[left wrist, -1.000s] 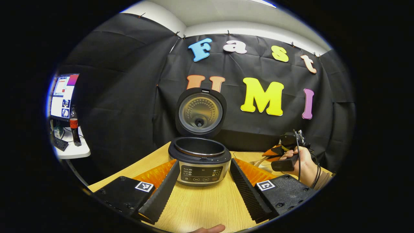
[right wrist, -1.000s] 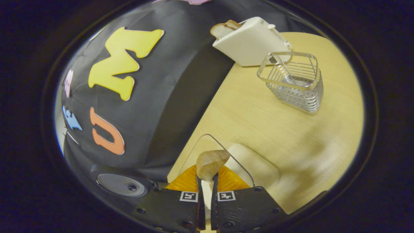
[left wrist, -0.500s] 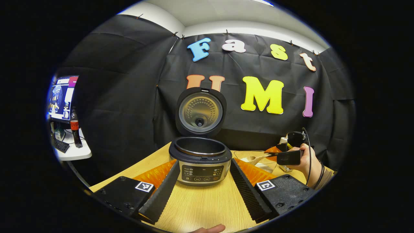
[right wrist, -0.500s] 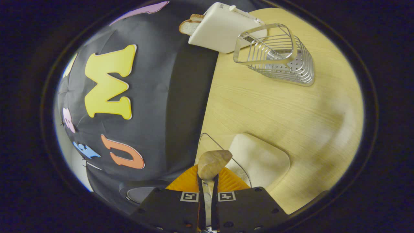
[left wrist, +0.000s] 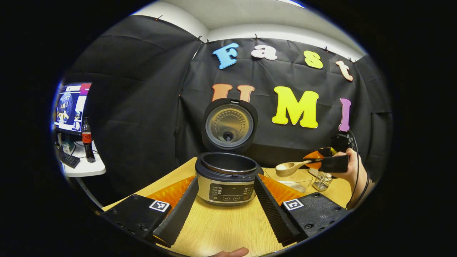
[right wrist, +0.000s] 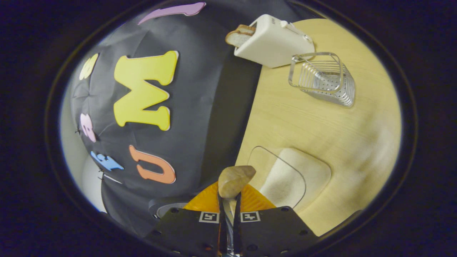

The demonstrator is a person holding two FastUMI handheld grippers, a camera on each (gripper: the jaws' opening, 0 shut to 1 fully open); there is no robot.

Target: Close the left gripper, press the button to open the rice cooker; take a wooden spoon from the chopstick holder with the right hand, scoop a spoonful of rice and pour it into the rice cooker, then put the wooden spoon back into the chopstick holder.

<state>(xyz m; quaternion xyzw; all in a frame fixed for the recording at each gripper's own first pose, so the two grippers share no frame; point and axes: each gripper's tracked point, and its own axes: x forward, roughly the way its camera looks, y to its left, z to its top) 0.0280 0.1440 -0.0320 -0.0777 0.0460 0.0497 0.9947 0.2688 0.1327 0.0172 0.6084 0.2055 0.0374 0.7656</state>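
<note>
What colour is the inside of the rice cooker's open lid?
The lid's inside is a metallic gold-bronze disc with rings of dots, framed in black; left gripper view shows it best.

Rice cooker (left wrist: 228, 178) lid up; right gripper (left wrist: 326, 162) holds wooden spoon (left wrist: 291, 167) above clear bowl (left wrist: 291, 180), possibly loaded.

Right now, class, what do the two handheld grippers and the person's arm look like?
The left gripper has two black blocks, each with a square black-and-white marker, and long ribbed fingers over orange parts. The right gripper has the same blocks and markers. In the left gripper view, black cables run along the hand, and a brownish sleeve shows.
</note>
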